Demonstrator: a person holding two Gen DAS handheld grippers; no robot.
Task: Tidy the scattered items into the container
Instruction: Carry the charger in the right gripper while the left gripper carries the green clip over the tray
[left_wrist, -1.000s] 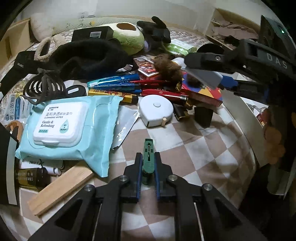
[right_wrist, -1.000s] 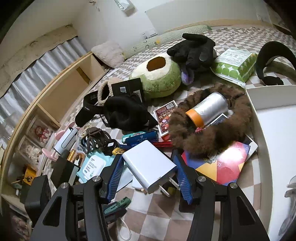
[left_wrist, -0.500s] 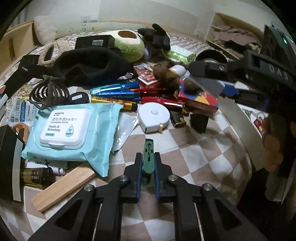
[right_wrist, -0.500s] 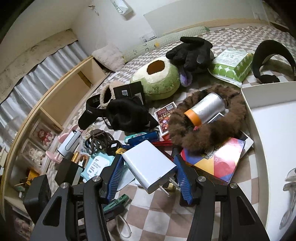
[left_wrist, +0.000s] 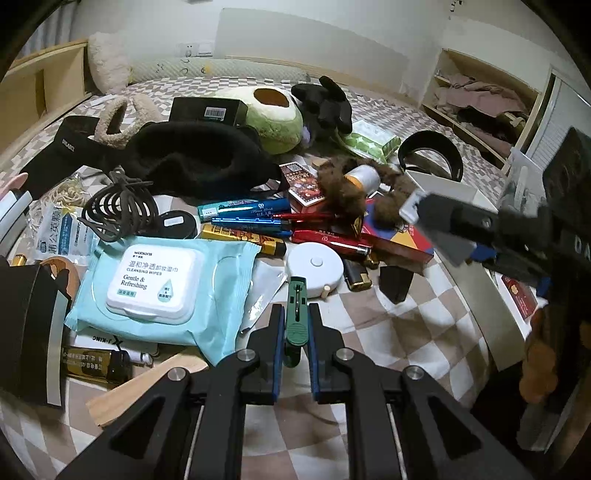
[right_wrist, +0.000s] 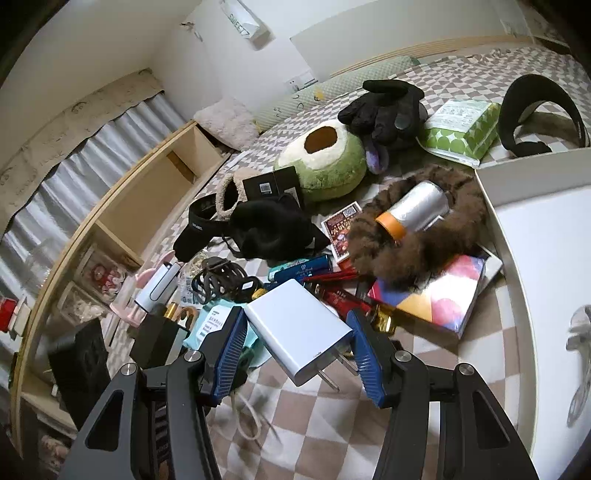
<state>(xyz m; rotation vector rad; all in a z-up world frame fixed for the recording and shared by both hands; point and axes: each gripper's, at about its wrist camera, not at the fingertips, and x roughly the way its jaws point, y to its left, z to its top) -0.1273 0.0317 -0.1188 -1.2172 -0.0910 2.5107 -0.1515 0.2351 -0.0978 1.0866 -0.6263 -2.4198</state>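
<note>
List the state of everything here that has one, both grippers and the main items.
left gripper: shut on green clip
green clip: held upright between the fingers
right gripper: shut on white charger
white charger: held, prongs out
wet wipes pack: lid closed
white container: open

White walls (right_wrist: 110, 44); checkered bed (left_wrist: 406, 325); wooden shelf (right_wrist: 147, 192) alongside; grey curtain (right_wrist: 55, 192) behind; open closet (left_wrist: 480, 99) far side. Dim light.

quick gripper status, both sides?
Left gripper: shut on a small green tool.
Right gripper: shut on a white charger, prongs facing the camera.
</note>
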